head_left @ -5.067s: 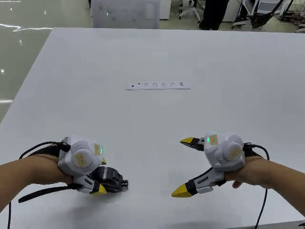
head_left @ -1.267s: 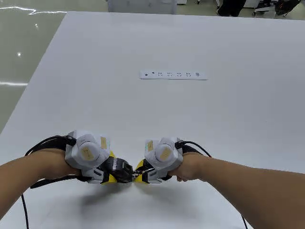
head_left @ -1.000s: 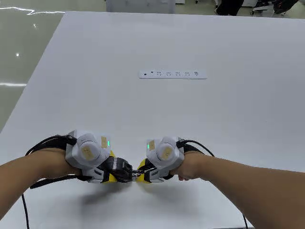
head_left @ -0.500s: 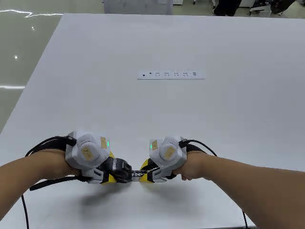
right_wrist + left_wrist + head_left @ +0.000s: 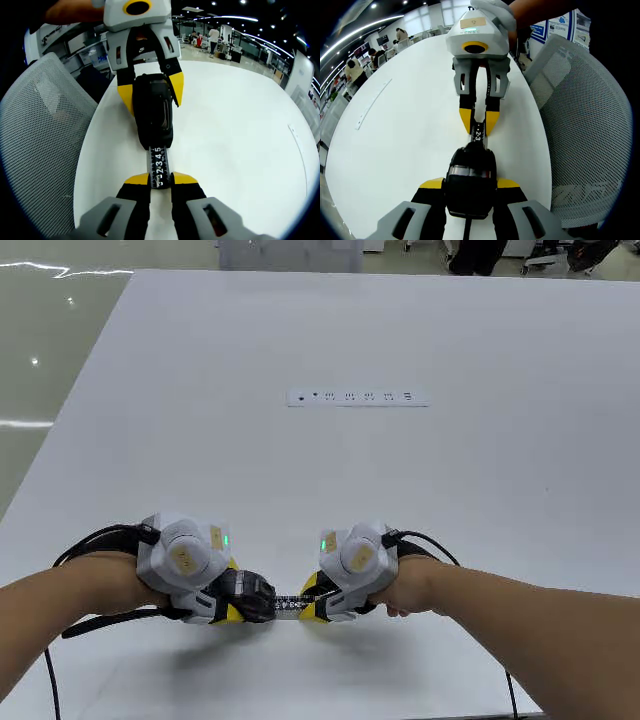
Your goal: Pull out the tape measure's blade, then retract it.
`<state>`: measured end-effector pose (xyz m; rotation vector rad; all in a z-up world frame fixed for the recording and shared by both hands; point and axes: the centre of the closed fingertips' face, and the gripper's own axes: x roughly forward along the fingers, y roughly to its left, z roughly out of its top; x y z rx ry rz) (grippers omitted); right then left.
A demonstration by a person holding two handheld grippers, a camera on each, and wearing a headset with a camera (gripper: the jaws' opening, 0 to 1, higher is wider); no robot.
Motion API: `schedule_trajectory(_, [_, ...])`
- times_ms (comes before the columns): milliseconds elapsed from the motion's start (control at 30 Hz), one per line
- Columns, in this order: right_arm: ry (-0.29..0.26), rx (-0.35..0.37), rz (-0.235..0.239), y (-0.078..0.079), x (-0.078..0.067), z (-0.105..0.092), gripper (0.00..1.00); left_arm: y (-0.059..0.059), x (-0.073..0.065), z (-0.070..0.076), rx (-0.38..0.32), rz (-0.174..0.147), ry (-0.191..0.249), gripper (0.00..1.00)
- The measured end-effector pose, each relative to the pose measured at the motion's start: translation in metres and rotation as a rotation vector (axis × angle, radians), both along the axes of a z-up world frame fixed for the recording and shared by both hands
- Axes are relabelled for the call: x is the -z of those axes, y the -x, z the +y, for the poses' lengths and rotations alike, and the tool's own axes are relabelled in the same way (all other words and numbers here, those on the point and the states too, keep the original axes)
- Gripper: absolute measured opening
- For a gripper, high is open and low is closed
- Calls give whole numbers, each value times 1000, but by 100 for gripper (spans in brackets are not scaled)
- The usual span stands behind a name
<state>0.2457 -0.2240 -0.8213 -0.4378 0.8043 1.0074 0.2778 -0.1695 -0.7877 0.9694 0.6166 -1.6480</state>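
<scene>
The black tape measure [image 5: 248,597] lies low over the white table's near edge, with my left gripper [image 5: 226,612] shut on its case. In the left gripper view the case [image 5: 470,182] sits between the yellow fingertips [image 5: 434,184]. A short length of blade [image 5: 290,604] runs out to the right, its printed numbers readable in the right gripper view [image 5: 158,165]. My right gripper [image 5: 160,180] is shut on the blade's end, and in the head view that gripper [image 5: 312,610] sits just right of the case. The two grippers face each other, a few centimetres apart.
A white power strip [image 5: 357,397] lies flat at the middle of the table [image 5: 450,470]. A grey mesh chair back [image 5: 585,125] stands close behind the table's near edge. People and desks are far off in the room behind.
The right gripper, open and apart five seconds ago, closed on the blade end at the case. Over the last second it has moved right, drawing a short stretch of blade out.
</scene>
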Motion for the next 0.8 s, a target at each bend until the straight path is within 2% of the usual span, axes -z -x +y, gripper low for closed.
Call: schedule_trajectory(800, [5, 19, 13, 6, -3, -11, 13, 1, 0, 1, -10, 4, 1, 32])
